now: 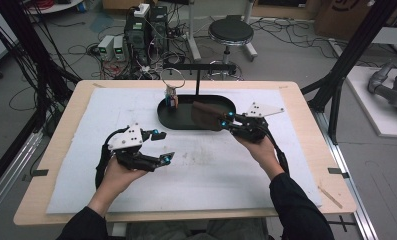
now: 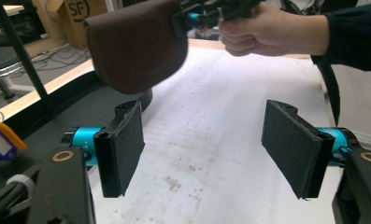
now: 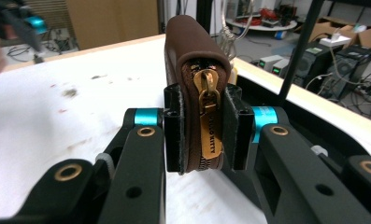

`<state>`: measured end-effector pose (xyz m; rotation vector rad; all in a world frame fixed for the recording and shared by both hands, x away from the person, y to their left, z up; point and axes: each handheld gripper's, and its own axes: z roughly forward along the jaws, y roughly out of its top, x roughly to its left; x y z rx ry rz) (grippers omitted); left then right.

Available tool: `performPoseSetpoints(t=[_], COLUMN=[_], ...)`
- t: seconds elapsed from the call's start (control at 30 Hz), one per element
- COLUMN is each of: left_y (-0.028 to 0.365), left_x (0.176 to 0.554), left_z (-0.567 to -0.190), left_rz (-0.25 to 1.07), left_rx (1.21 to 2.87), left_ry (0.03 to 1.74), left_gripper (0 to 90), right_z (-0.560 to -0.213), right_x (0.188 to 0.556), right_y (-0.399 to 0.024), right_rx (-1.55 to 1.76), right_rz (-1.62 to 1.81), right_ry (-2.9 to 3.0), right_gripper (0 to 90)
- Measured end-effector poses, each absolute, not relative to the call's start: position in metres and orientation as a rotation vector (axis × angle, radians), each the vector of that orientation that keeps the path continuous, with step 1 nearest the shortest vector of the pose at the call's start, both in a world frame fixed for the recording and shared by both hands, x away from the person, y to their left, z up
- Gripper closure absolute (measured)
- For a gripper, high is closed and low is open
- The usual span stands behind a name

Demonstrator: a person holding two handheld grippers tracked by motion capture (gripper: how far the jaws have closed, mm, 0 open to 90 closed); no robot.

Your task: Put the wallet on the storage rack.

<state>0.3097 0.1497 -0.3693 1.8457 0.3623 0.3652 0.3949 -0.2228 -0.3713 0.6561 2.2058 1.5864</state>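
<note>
A: You're working over the table (image 1: 51, 165), white mat on top, and the dark tray (image 1: 186, 122) is sitting at the far middle. Your right gripper (image 1: 226, 121) is hanging over the tray's right end with the brown pouch (image 1: 206, 116) clamped between its jaws.

B: Seeing that grip close up, you're pinching the pouch (image 3: 192, 70) at its zipper end only, with the rest sticking out past the pads. That's the first worry: a soft body that long could sag or swing if you're turning the wrist quickly, and it could twist out of the clamp.

A: And your left gripper (image 1: 162, 146) is sitting near the mat's middle, jaws wide apart, nothing between them. From its own camera the pouch (image 2: 136, 44) is hovering up ahead, well clear of both pads (image 2: 127, 149).

B: So the pouch is riding on one hand. If you're loosening the right before the left is closing on it, I'd expect it to drop, and over the tray rim it could land half in, half out.

A: Smaller hazard: the key ring (image 1: 171, 87) is standing at the tray's left end. Swinging the pouch that way could knock it.

B: Smallest: the gold zipper pull (image 3: 210, 121) is lying right between the right pads. If the clamp is biting on that metal tab rather than fabric, the hold could slide.
</note>
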Motion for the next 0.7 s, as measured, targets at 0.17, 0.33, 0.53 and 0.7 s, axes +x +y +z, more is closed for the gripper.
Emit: performPoseSetpoints(t=[0.17,0.33,0.53,0.7], left_y=[0.156,0.160,0.163,0.164], left_x=[0.306,0.305,0.304,0.305], left_z=[-0.375,-0.374,-0.375,-0.377], left_rz=[0.384,0.406,0.412,0.413], left_rx=[1.854,1.838,1.820,1.821], left_ry=[0.376,0.384,0.394,0.397], left_gripper=[29.8,29.7,29.8,29.7], right_z=[-0.376,-0.382,-0.398,-0.410], right_x=[0.412,0.429,0.448,0.457], right_y=[-0.212,-0.201,-0.186,-0.175], right_rx=[0.687,0.733,0.809,0.831], right_rz=[1.534,1.500,1.443,1.404], right_ry=[2.222,2.208,2.202,2.180], right_gripper=[73.9,74.0,74.0,74.0])
